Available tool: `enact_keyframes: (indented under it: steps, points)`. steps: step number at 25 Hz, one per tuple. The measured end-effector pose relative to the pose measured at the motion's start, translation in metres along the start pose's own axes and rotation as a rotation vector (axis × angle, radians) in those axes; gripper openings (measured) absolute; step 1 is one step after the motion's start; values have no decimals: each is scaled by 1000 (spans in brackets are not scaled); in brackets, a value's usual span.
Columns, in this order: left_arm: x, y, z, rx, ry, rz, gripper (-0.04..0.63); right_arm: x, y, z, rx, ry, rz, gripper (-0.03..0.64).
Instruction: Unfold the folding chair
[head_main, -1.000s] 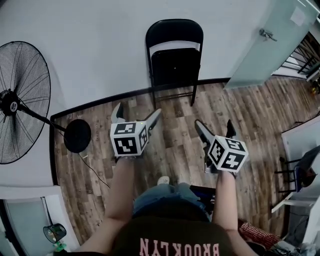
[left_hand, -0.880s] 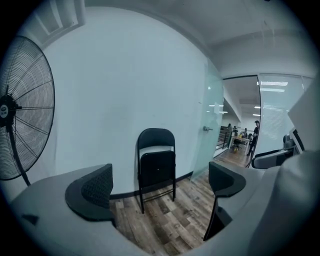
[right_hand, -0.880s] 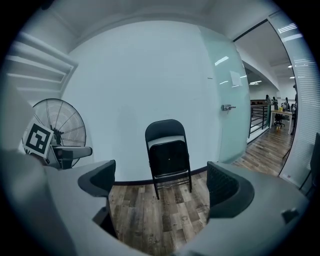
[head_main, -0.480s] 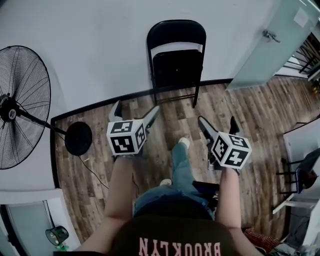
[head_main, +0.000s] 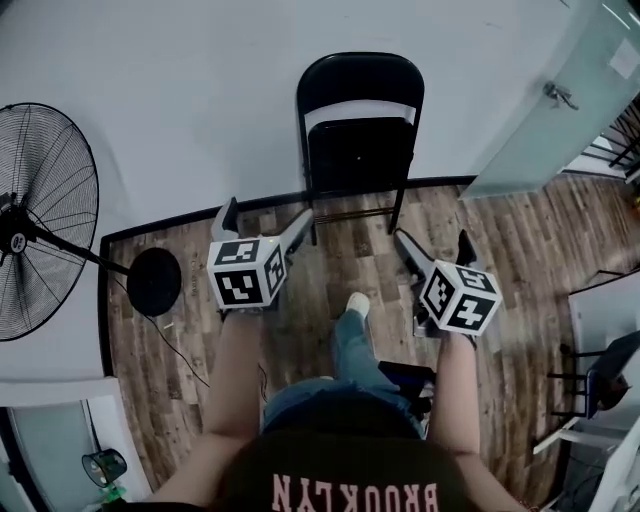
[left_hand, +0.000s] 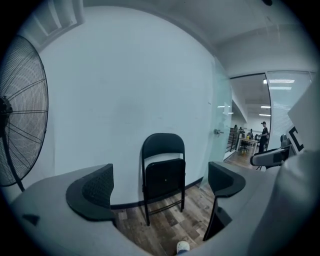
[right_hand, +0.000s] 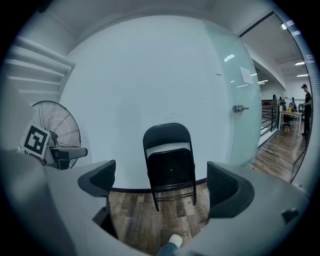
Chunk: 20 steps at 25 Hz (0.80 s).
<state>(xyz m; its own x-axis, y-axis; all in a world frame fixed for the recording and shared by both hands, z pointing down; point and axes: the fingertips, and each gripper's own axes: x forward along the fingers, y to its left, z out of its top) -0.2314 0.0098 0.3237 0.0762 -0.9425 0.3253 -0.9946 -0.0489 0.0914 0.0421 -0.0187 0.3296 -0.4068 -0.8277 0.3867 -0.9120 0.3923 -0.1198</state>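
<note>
A black folding chair (head_main: 358, 135) leans folded against the white wall, its seat flat up against the backrest. It also shows in the left gripper view (left_hand: 163, 175) and the right gripper view (right_hand: 170, 164), centred between the jaws but well beyond them. My left gripper (head_main: 262, 222) is held open in front of the chair's left side, nothing between its jaws. My right gripper (head_main: 434, 246) is open too, short of the chair's right legs. Neither touches the chair.
A large standing fan (head_main: 45, 220) with a round black base (head_main: 154, 281) stands at the left, its cable trailing over the wood floor. A frosted glass door (head_main: 555, 95) is at the right. The person's foot (head_main: 356, 304) is stepped forward between the grippers.
The person has stepped toward the chair, one foot coming forward. Both grippers have moved closer to the chair and stayed open.
</note>
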Motion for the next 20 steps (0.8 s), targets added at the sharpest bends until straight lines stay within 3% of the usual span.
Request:
enact_keyframes:
  steps: [8, 20]
  points:
    - [84, 15, 40, -13, -21, 70, 571, 94, -42, 42, 33, 2, 42, 569]
    - [237, 33, 105, -37, -43, 107, 571, 237, -100, 111, 27, 9, 73, 569]
